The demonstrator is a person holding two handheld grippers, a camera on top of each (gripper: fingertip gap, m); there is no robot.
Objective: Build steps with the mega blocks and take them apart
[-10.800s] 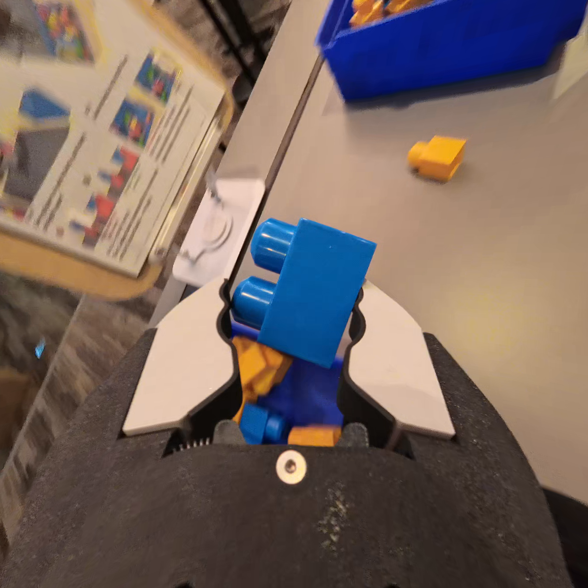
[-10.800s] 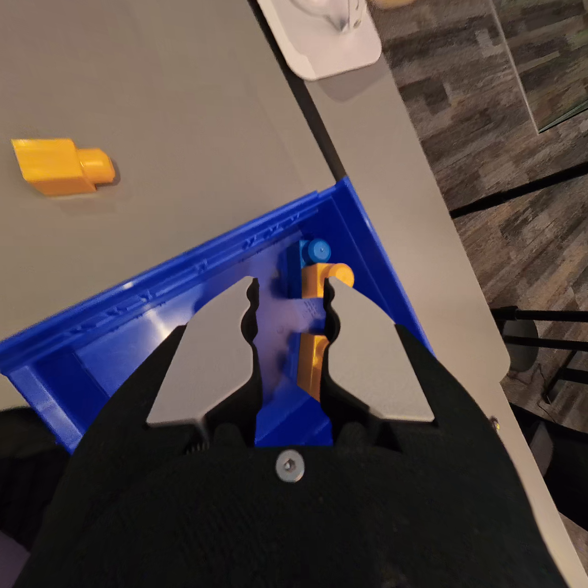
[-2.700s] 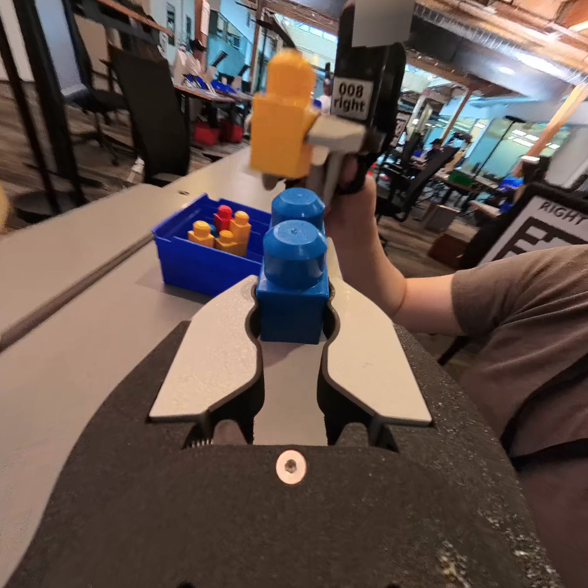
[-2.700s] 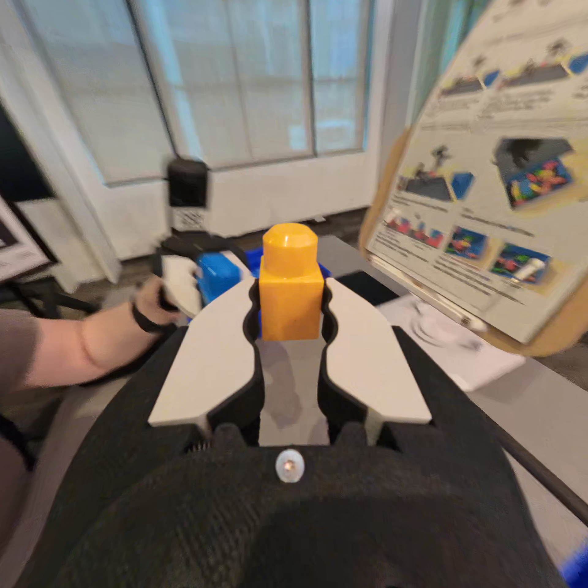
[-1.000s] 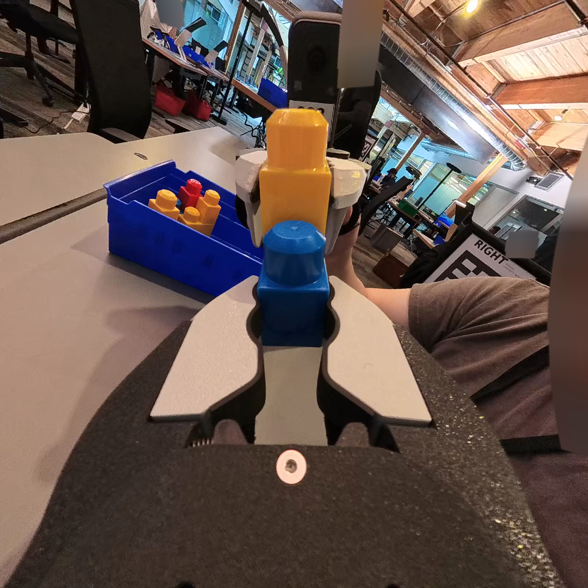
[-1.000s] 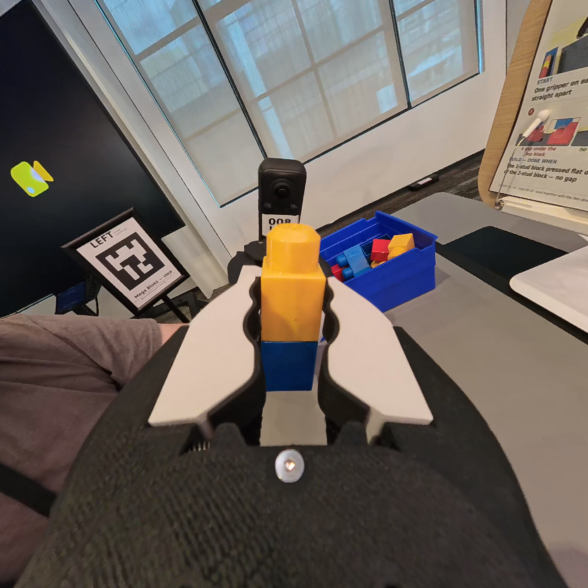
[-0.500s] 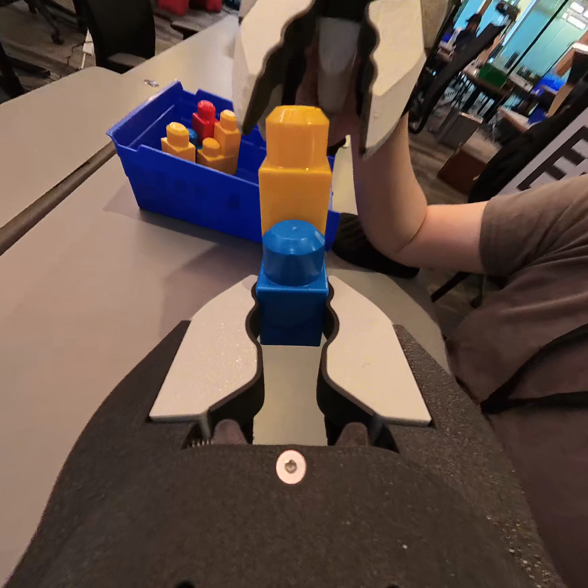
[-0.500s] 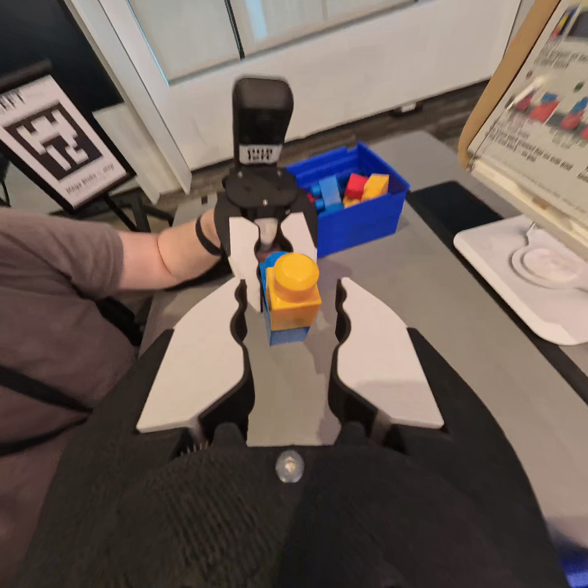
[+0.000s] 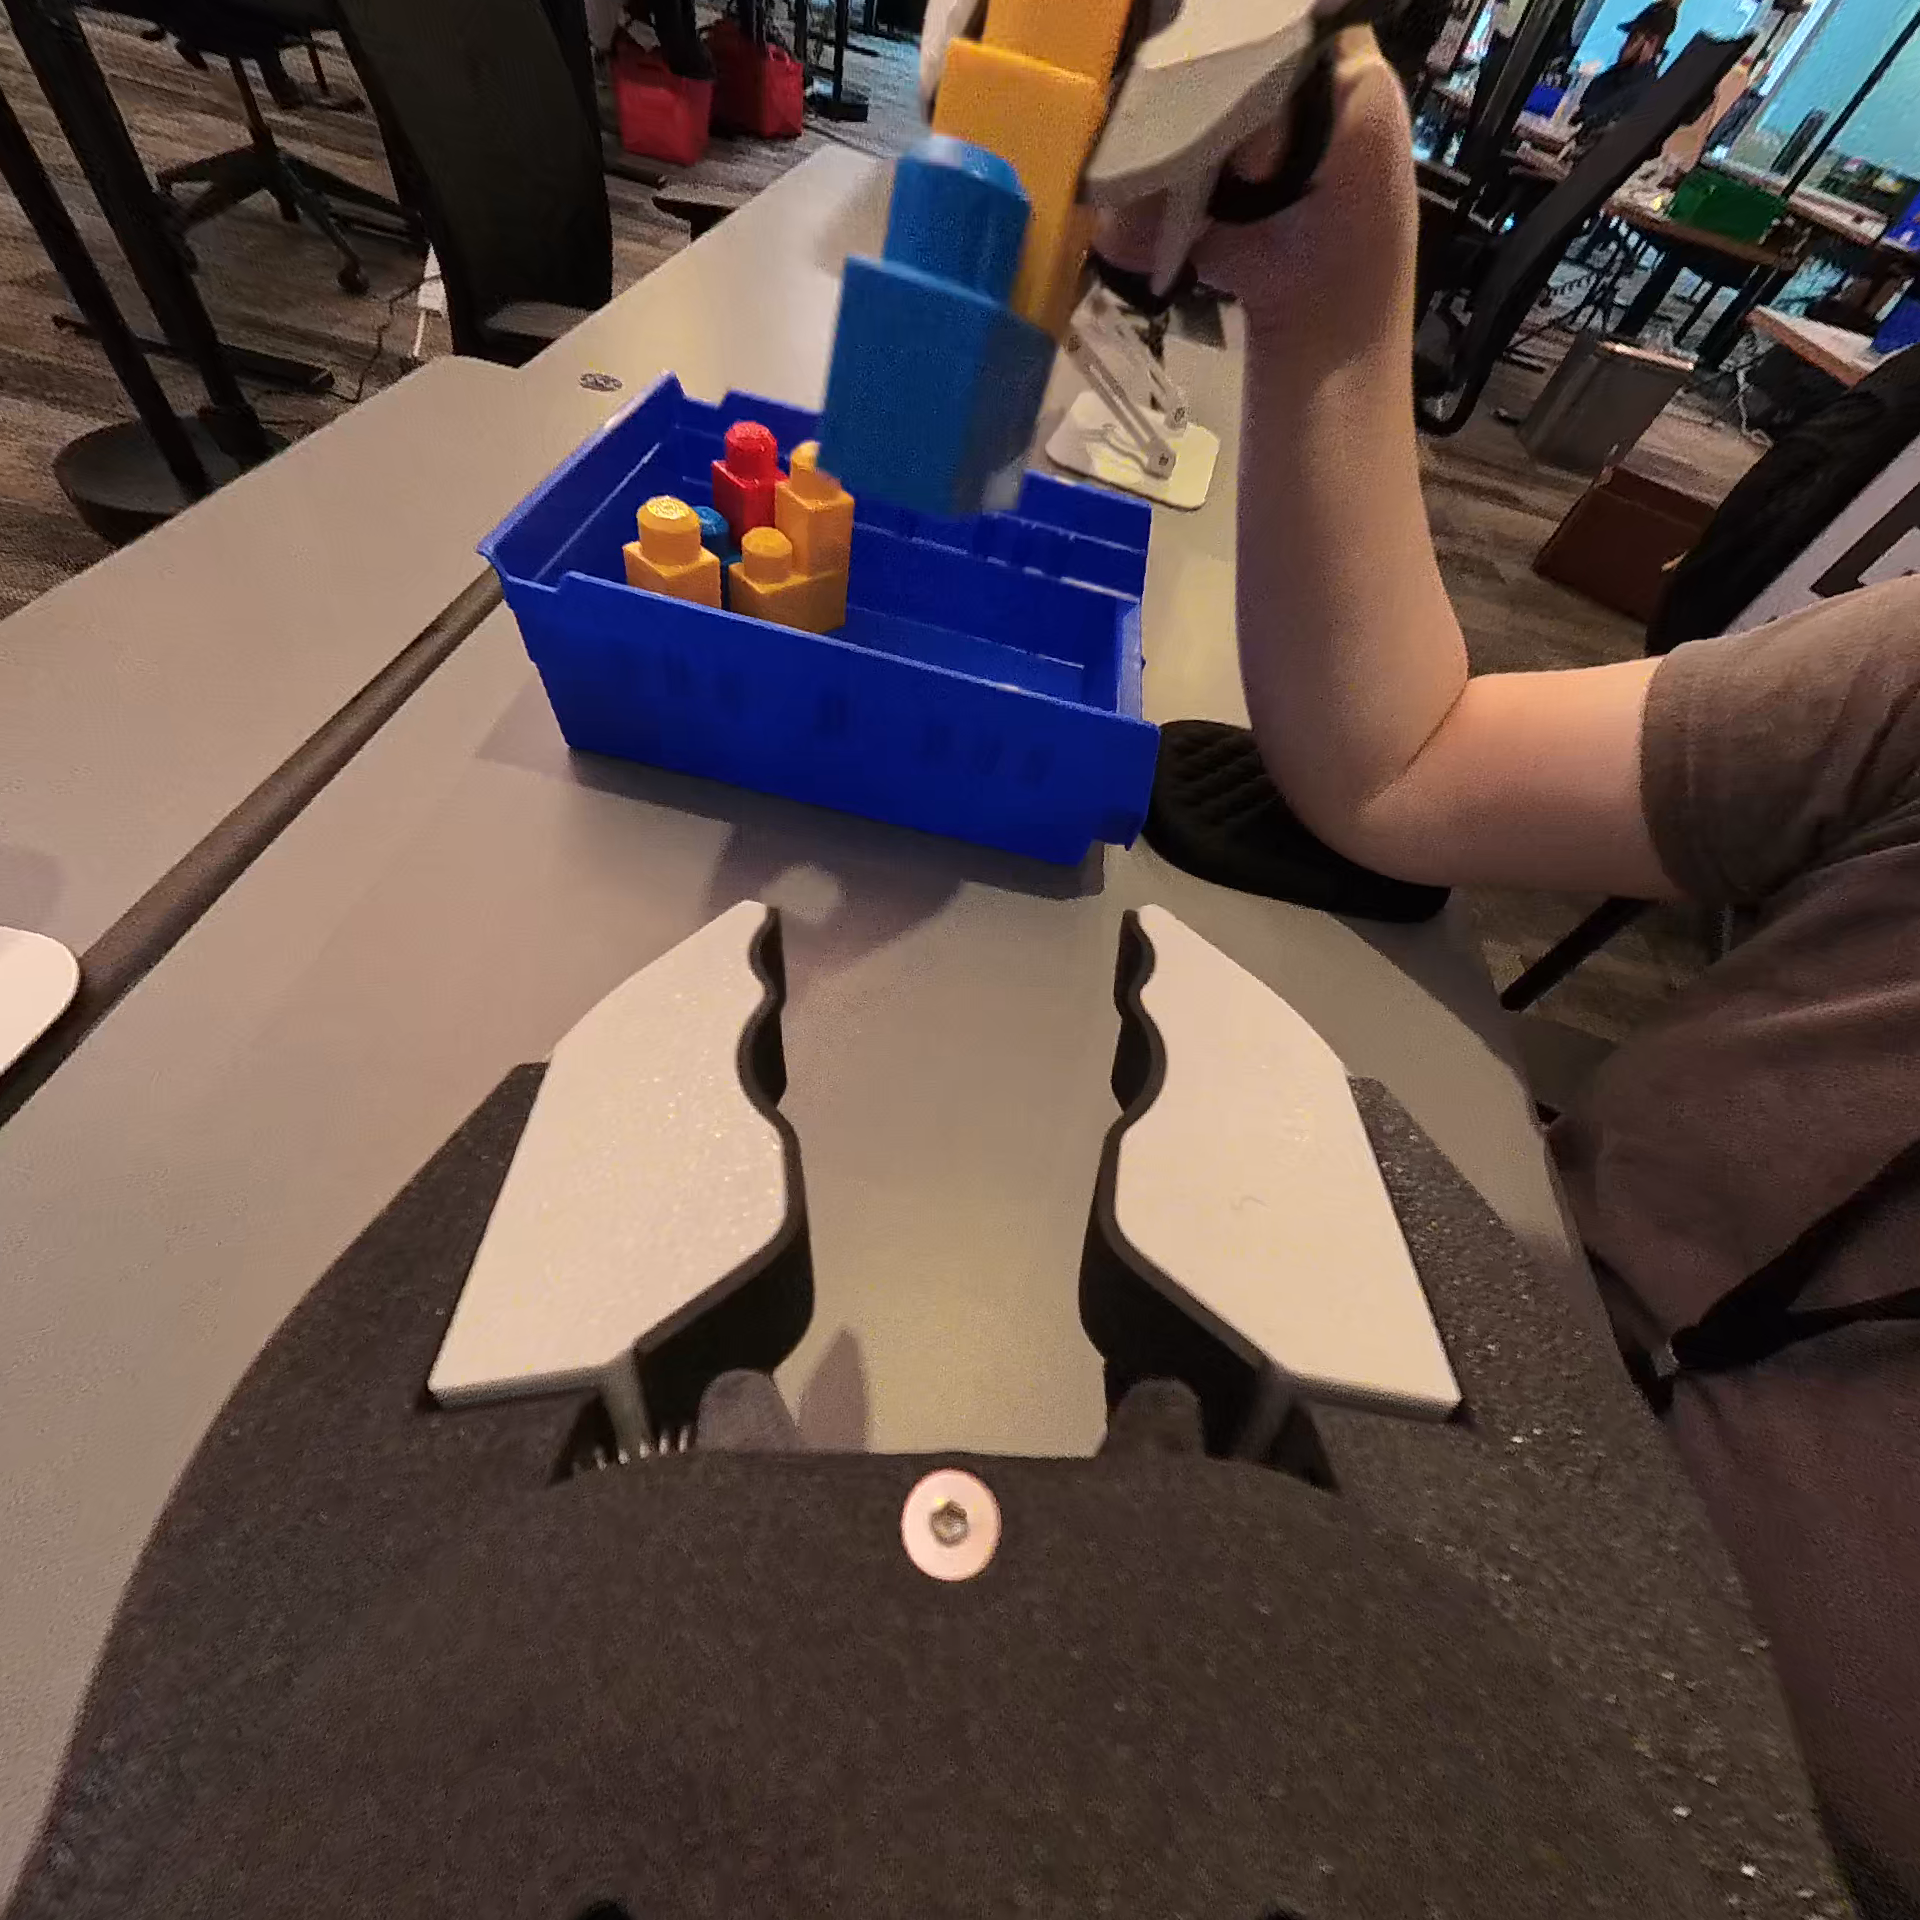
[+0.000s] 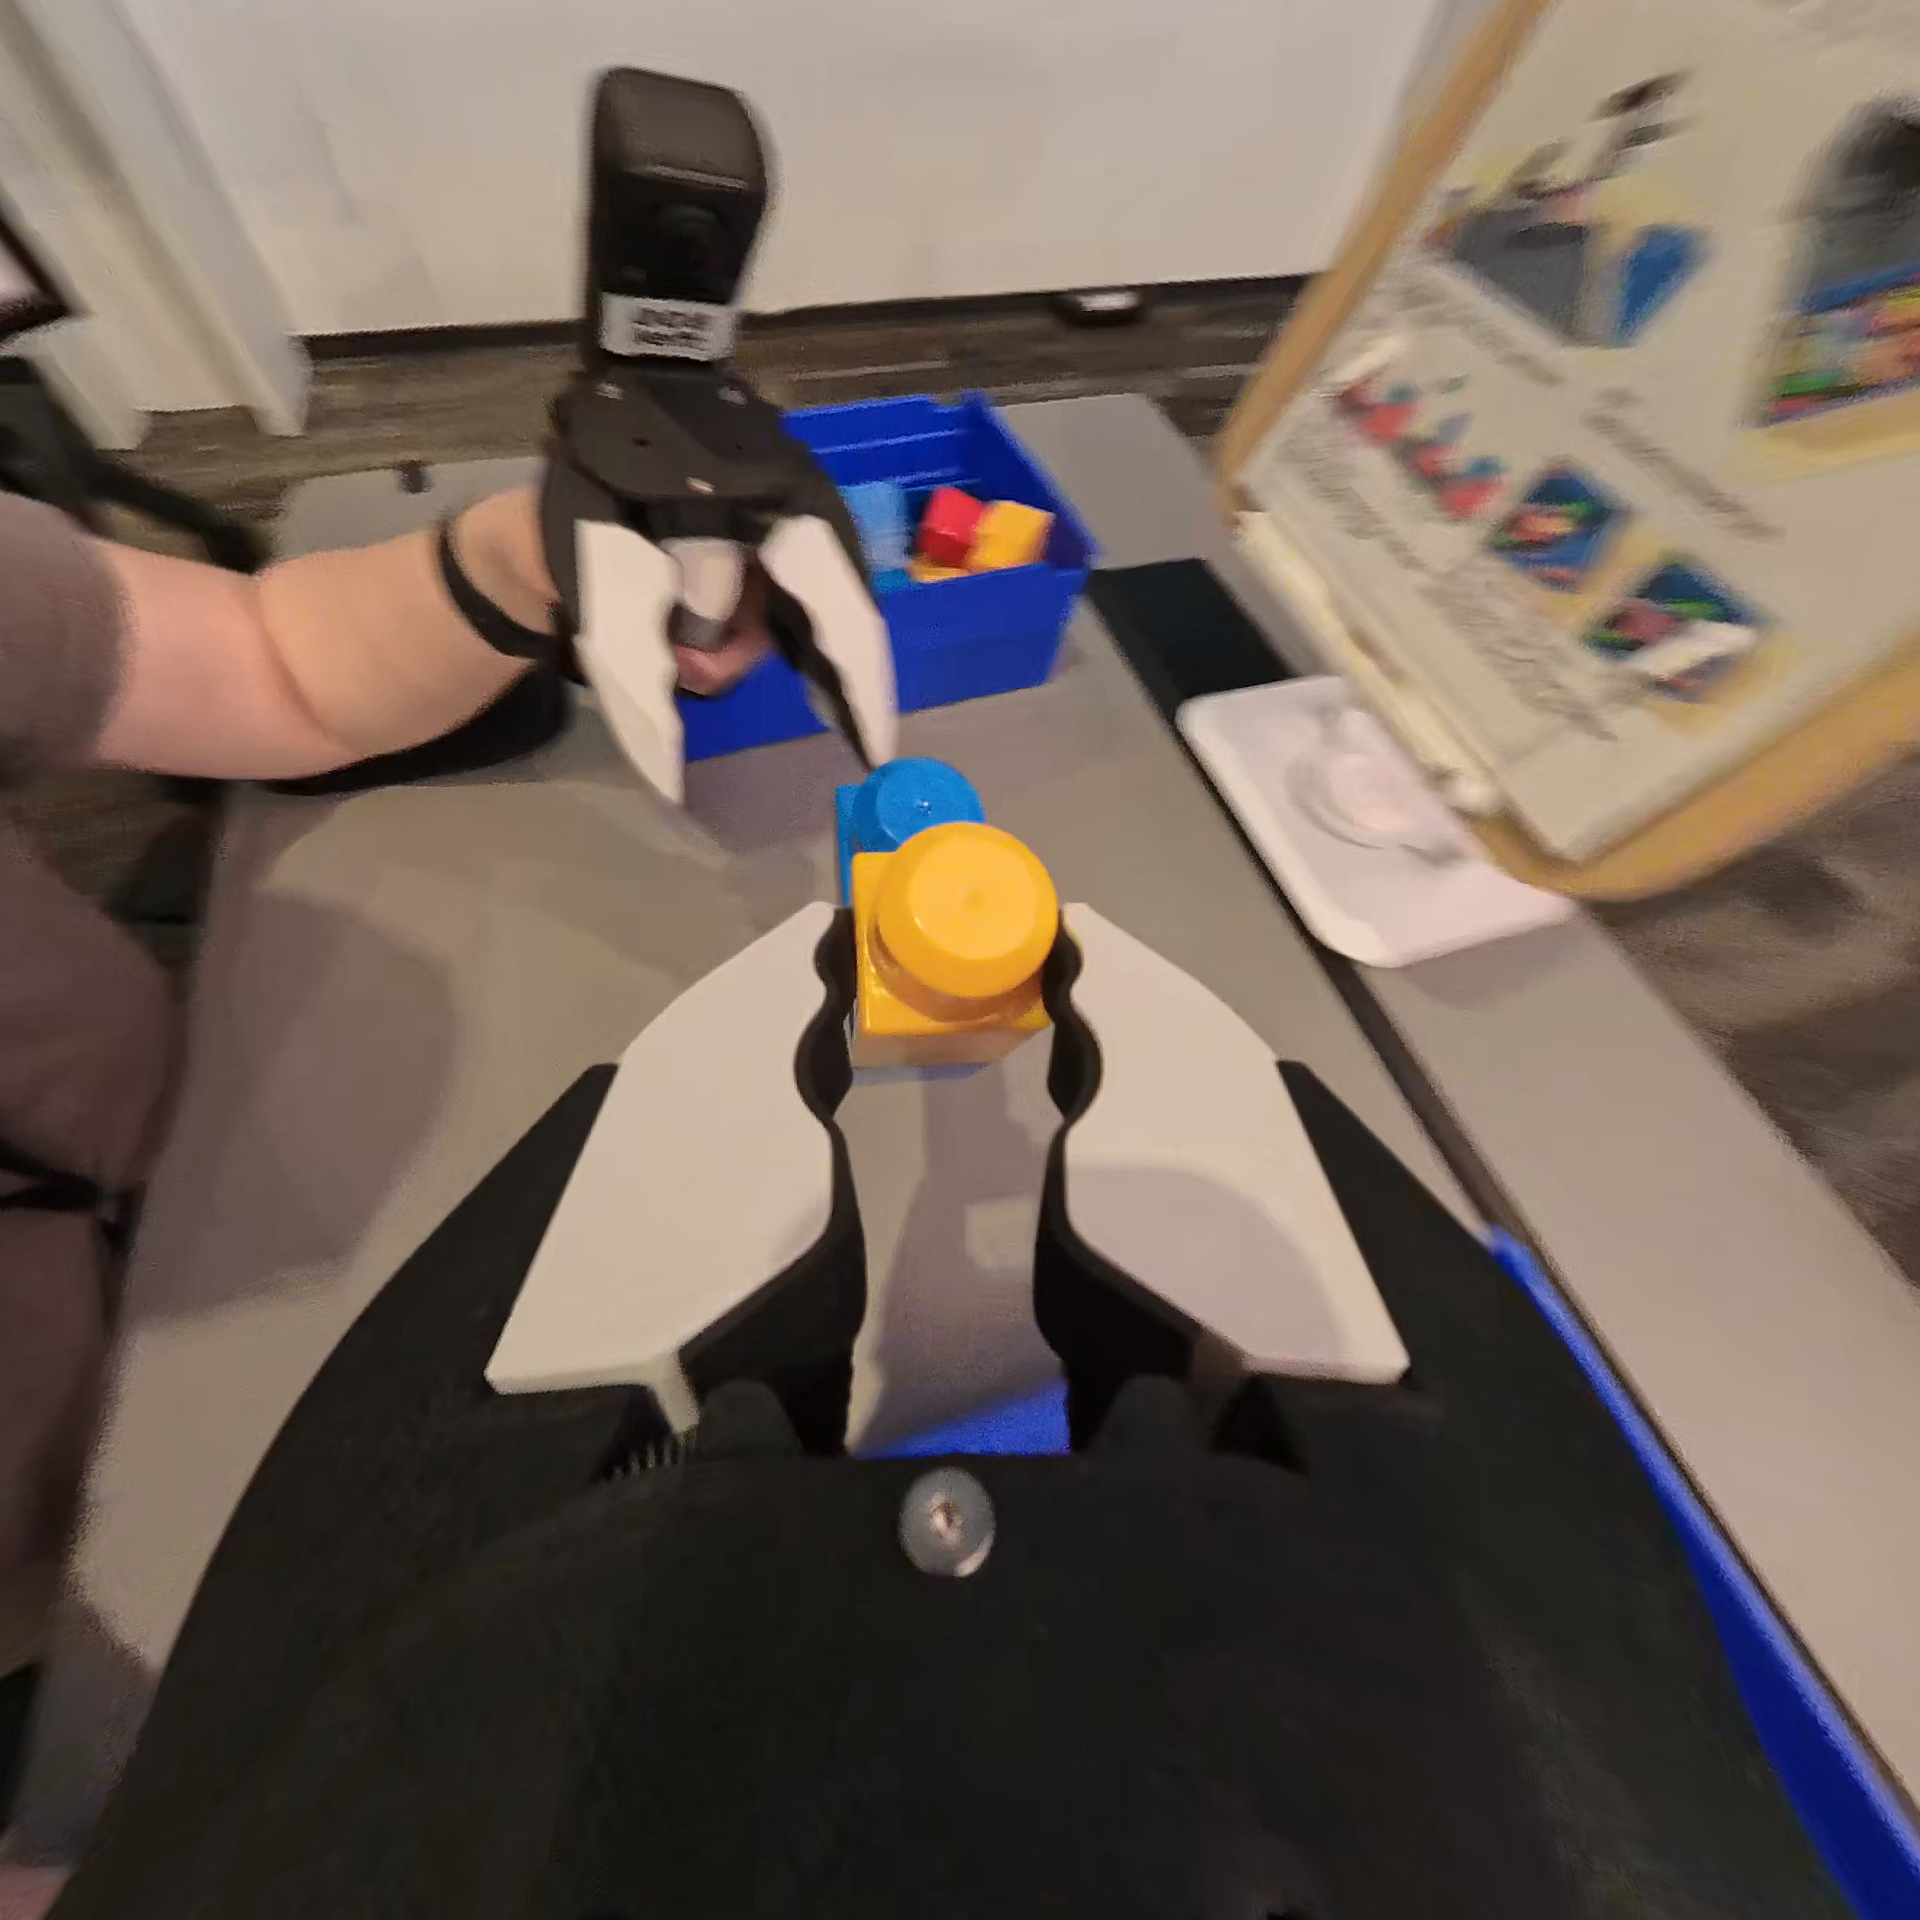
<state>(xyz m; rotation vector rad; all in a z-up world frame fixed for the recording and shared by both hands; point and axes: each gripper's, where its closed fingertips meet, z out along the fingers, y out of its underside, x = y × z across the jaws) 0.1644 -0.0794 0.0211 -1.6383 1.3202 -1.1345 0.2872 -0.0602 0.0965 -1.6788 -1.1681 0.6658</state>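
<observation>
Your left gripper (image 9: pixel 945 935) has let go of the blue block (image 9: pixel 935 405); its jaws now stand apart, empty, over the tabletop (image 9: pixel 312 997). Your right gripper (image 10: pixel 951 971) has its jaws clamped on the yellow block (image 10: pixel 951 961), lifting the joined pair above the bin (image 9: pixel 831 707) near the far edge.
</observation>
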